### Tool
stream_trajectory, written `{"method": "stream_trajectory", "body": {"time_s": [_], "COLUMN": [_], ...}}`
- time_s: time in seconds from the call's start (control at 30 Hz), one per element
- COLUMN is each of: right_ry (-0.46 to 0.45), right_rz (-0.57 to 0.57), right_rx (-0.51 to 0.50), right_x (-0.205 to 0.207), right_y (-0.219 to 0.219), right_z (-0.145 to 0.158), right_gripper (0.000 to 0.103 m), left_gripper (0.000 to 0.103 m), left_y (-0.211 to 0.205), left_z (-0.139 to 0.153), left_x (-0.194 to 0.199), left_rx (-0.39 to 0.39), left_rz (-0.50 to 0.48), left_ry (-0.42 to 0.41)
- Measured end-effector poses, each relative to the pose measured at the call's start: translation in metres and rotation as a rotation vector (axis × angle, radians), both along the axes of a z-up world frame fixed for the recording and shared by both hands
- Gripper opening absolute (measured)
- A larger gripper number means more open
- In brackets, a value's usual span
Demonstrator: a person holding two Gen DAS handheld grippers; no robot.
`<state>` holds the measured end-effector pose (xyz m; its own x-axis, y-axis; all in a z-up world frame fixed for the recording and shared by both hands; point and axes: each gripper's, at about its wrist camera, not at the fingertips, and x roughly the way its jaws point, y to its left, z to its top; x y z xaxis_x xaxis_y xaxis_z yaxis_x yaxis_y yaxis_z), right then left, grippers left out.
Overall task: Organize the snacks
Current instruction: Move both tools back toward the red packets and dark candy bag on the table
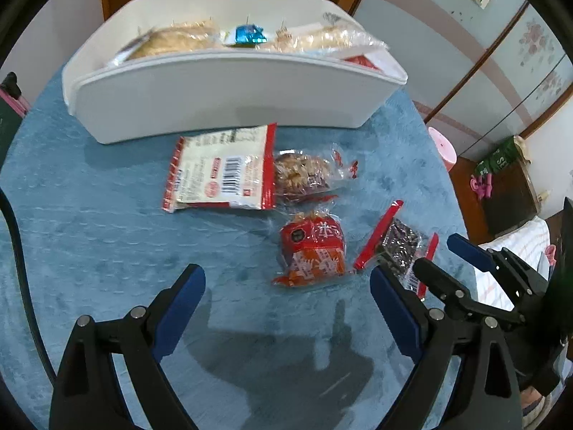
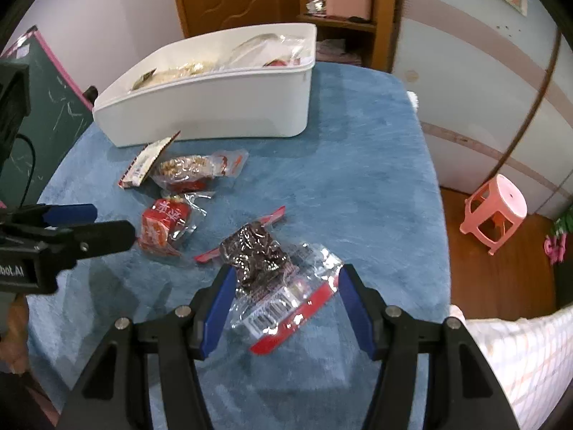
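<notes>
A white bin (image 1: 222,96) (image 2: 215,107) holding several wrapped snacks stands at the back of the blue cloth. In front of it lie a white-and-red packet (image 1: 222,172), a clear packet of brown pieces (image 1: 304,173) (image 2: 186,170), a red-orange packet (image 1: 313,251) (image 2: 163,229) and a clear packet of dark pieces with red edges (image 1: 399,242) (image 2: 261,261). My left gripper (image 1: 286,304) (image 2: 107,224) hangs open over bare cloth just short of the red-orange packet. My right gripper (image 2: 286,304) (image 1: 442,256) is open, and the dark packet's near end lies between its fingers without being pinched.
The cloth-covered table (image 2: 358,179) ends on the right, where a pink stool (image 2: 494,215) stands on the wooden floor. A green chalkboard (image 2: 46,107) leans at the left. A striped sleeve (image 2: 519,358) shows at the lower right.
</notes>
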<state>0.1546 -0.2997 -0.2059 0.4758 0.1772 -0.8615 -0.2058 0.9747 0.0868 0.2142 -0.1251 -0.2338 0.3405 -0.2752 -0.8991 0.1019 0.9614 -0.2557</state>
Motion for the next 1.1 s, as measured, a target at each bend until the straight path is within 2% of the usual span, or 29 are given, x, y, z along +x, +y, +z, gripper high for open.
{"method": "stream_trajectory", "body": {"time_s": [0.17,0.33,0.53,0.77,0.93,1.03,1.1], "right_ry": [0.013,-0.014,0.011,0.015,0.020,0.045,0.046], "right_rz": [0.045,0.116,0.176,0.211,0.231,0.252,0.258], "right_rx": [-0.001,0.007,0.071,0.052,0.070,0.146,0.135], "right_x": [0.011,0.016,0.021,0.021,0.023,0.023,0.021], "right_y": [0.006,0.010,0.009,0.011,0.012,0.008,0.010], "right_z": [-0.010,-0.011,-0.013,-0.012,-0.013,-0.014,-0.015], "right_gripper": [0.060,0.060,0.060,0.060,0.060,0.065,0.065], "left_gripper": [0.093,0.093,0.093,0.093,0.093,0.093,0.093], "left_y": [-0.010,-0.018,-0.027,-0.034,-0.029,-0.022,-0.020], "left_z": [-0.017,-0.030,-0.035,-0.037,-0.035,-0.035,-0.035], "left_x": [0.011,0.020,0.029,0.030,0.027,0.027,0.026], "left_rx": [-0.024,-0.041,-0.038,-0.010,-0.023,-0.047,-0.054], "left_rz": [0.024,0.040,0.046,0.044,0.043,0.048,0.050], "left_ry": [0.038,0.059,0.032,0.004,0.000,0.002,0.001]}}
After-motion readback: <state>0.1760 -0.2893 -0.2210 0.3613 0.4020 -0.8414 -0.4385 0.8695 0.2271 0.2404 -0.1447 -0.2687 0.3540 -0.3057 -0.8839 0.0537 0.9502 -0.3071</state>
